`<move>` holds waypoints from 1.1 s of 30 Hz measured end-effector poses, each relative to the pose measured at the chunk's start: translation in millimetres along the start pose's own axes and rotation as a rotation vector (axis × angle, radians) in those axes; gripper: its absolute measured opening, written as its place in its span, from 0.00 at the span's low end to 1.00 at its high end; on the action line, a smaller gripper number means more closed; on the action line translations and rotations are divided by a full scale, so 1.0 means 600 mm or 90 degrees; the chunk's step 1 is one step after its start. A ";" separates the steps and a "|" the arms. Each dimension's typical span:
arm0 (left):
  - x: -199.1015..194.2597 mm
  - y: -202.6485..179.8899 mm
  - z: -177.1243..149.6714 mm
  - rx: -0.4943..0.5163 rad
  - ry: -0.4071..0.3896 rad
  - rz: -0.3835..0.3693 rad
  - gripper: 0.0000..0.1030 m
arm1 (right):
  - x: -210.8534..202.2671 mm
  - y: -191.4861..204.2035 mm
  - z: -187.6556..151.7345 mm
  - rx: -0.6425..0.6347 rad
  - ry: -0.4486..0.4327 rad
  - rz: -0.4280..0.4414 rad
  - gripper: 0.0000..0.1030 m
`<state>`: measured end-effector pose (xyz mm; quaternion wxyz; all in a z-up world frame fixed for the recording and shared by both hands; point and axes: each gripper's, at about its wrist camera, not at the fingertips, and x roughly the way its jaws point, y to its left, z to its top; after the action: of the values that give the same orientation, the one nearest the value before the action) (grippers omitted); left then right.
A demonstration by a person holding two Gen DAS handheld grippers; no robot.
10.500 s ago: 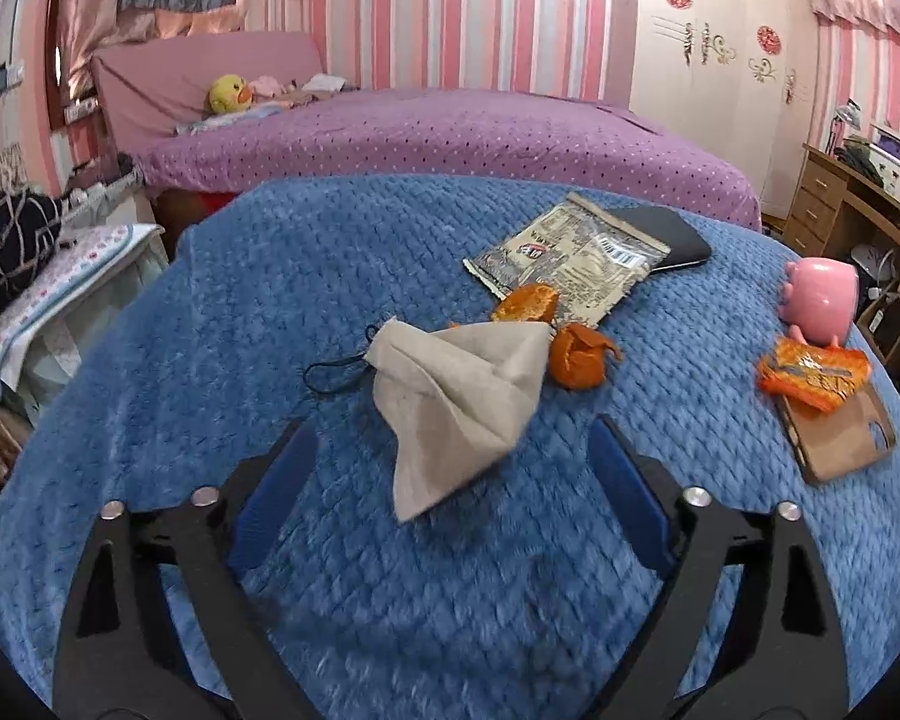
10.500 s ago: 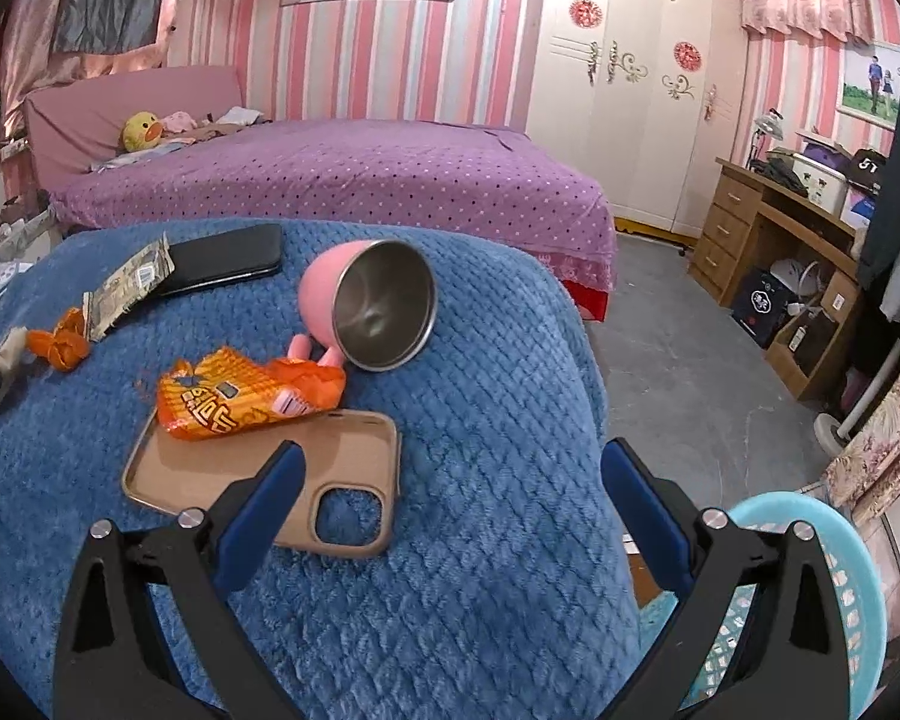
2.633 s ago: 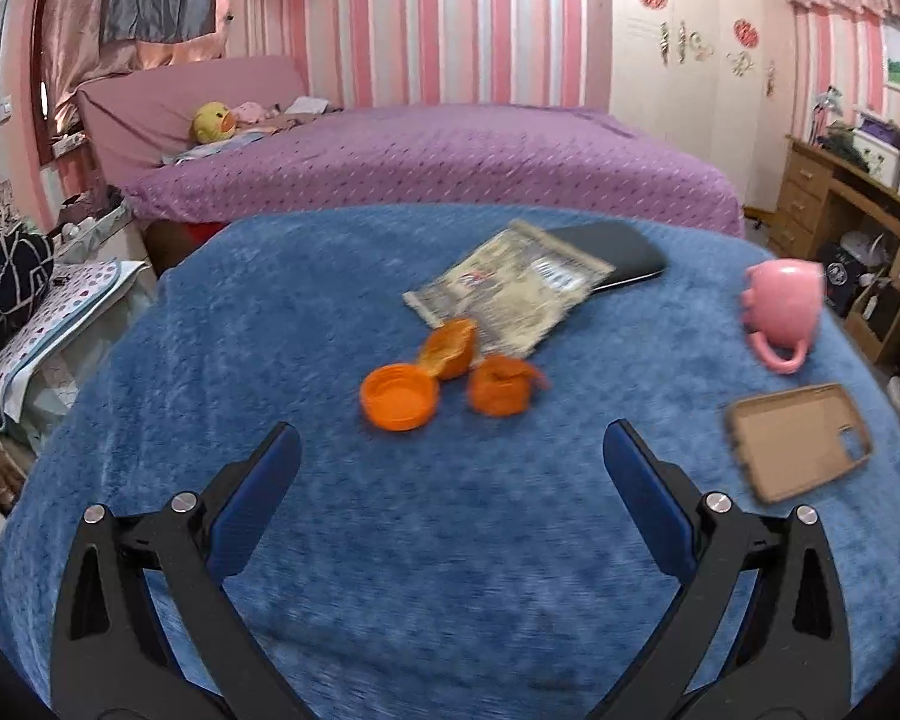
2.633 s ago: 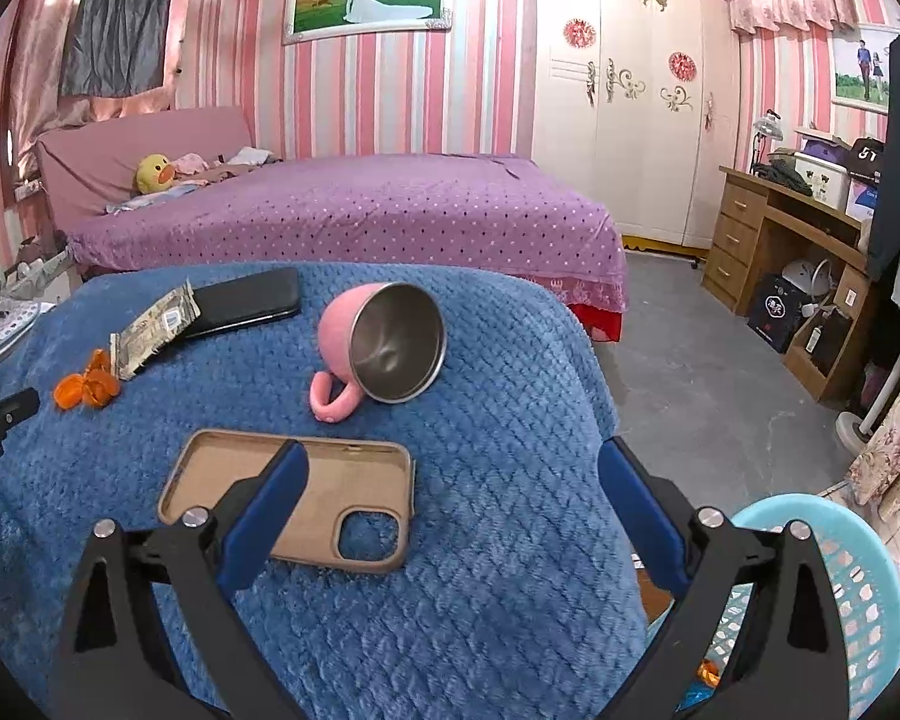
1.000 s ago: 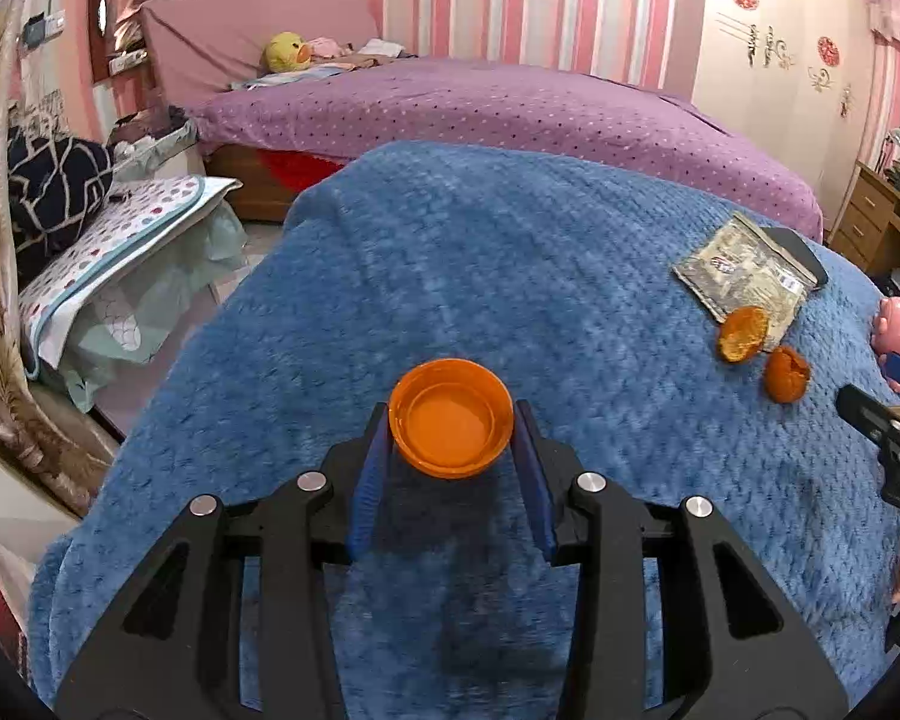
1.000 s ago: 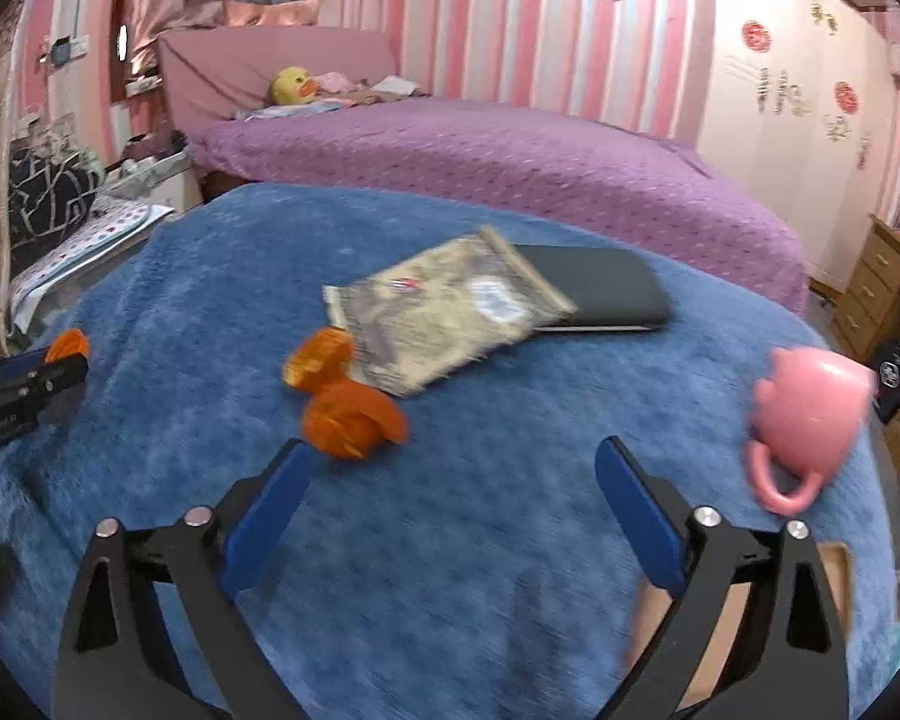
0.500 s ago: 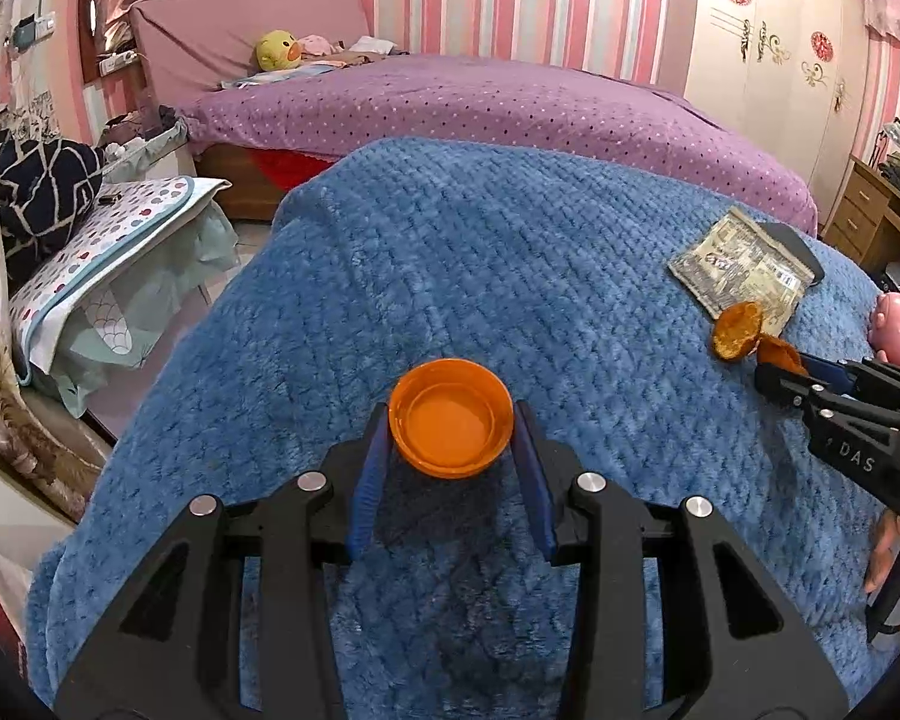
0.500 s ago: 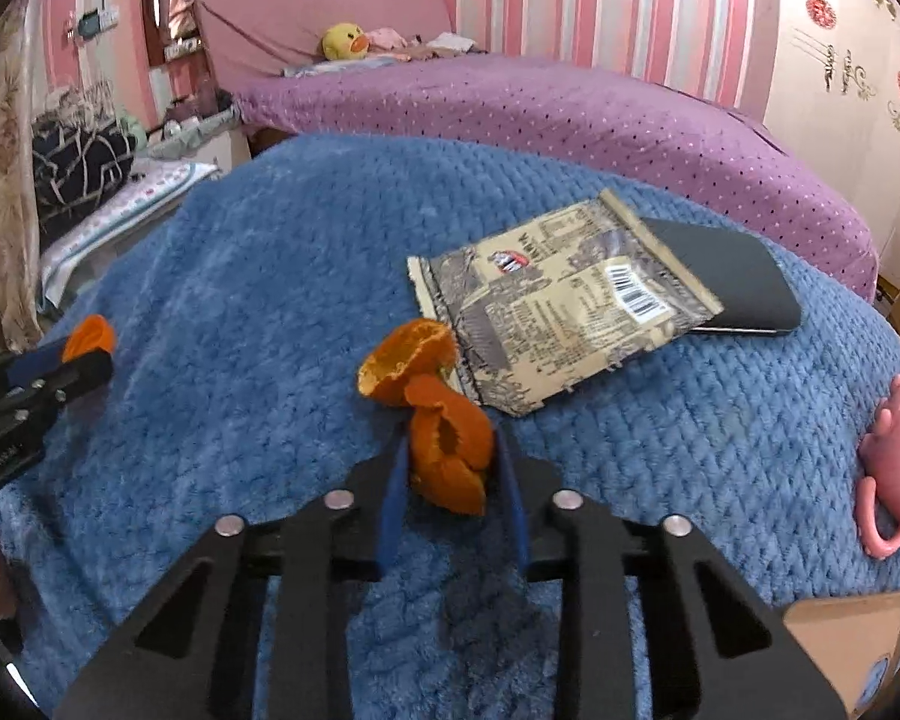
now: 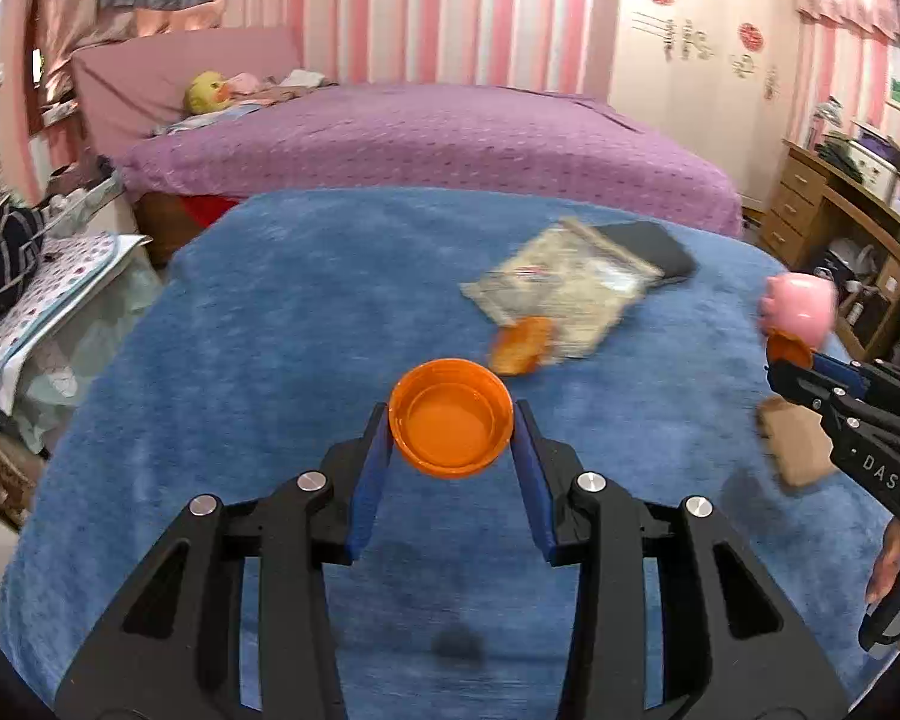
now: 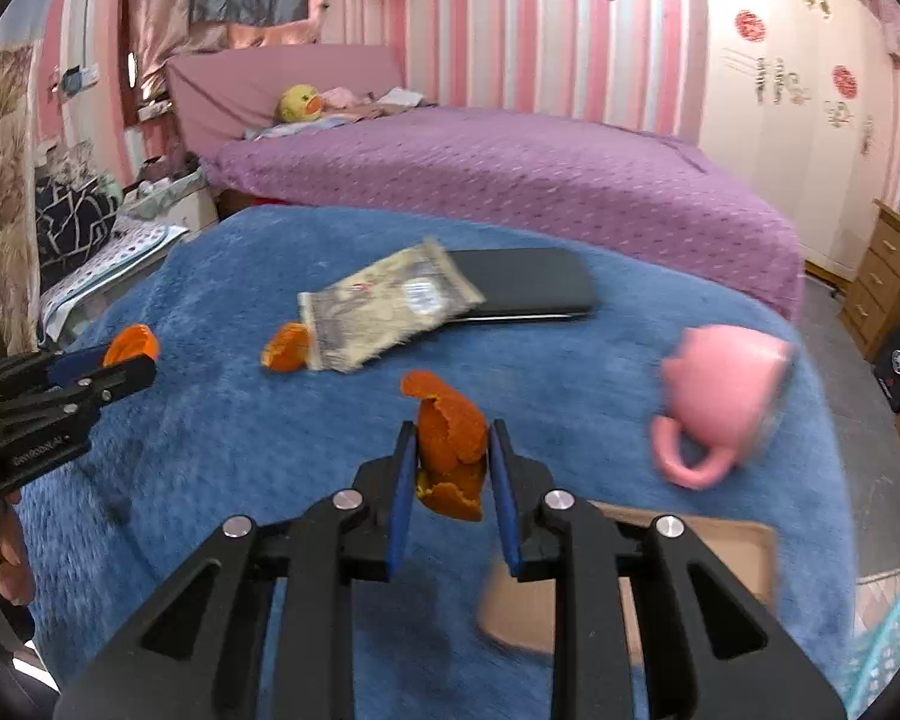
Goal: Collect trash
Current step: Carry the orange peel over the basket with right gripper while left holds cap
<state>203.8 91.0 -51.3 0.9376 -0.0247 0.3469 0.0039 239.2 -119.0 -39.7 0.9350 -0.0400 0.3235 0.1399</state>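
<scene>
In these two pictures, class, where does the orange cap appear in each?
Left wrist: orange cap, centre, clamped in the left gripper.
Right wrist: far left, edge-on, in that gripper's tips.
Shared landmark: the snack wrapper overlapping the black phone.

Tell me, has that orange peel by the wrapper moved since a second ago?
Yes. The peel has left the blanket beside the wrapper; the right hand-held gripper, whose jaws have just been closing, now grips it, lifted nearer the camera.
</scene>
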 end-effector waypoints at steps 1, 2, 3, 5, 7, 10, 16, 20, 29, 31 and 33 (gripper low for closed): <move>-0.001 -0.019 0.000 0.003 0.002 -0.014 0.38 | -0.016 -0.018 -0.005 0.006 -0.005 -0.008 0.24; -0.003 -0.035 -0.001 0.005 0.003 -0.024 0.38 | -0.030 -0.035 -0.010 0.012 -0.009 -0.016 0.24; -0.005 -0.056 -0.001 0.008 0.005 -0.035 0.38 | -0.041 -0.050 -0.017 0.016 -0.012 -0.022 0.24; -0.010 -0.091 -0.003 0.017 0.003 -0.054 0.38 | -0.070 -0.085 -0.031 0.028 -0.020 -0.042 0.24; -0.017 -0.127 -0.005 0.027 -0.005 -0.072 0.38 | -0.091 -0.110 -0.042 0.038 -0.025 -0.057 0.24; -0.024 -0.171 -0.011 0.036 -0.017 -0.091 0.38 | -0.129 -0.154 -0.065 0.058 -0.035 -0.082 0.24; -0.039 -0.239 -0.028 0.053 -0.038 -0.096 0.38 | -0.189 -0.233 -0.110 0.092 -0.046 -0.126 0.24; -0.040 -0.269 -0.037 0.064 -0.044 -0.086 0.38 | -0.211 -0.286 -0.134 0.114 -0.051 -0.147 0.24; -0.036 -0.307 -0.050 0.072 -0.053 -0.069 0.38 | -0.236 -0.363 -0.160 0.153 -0.060 -0.176 0.24; -0.033 -0.318 -0.054 0.073 -0.045 -0.070 0.38 | -0.239 -0.373 -0.163 0.156 -0.061 -0.179 0.24; -0.033 -0.333 -0.054 0.084 -0.046 -0.070 0.38 | -0.242 -0.385 -0.164 0.154 -0.062 -0.183 0.24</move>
<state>173.0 -109.6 -54.2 0.9478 0.0182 0.3108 -0.0693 138.2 -390.9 -31.7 0.9578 0.0338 0.2836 -0.0334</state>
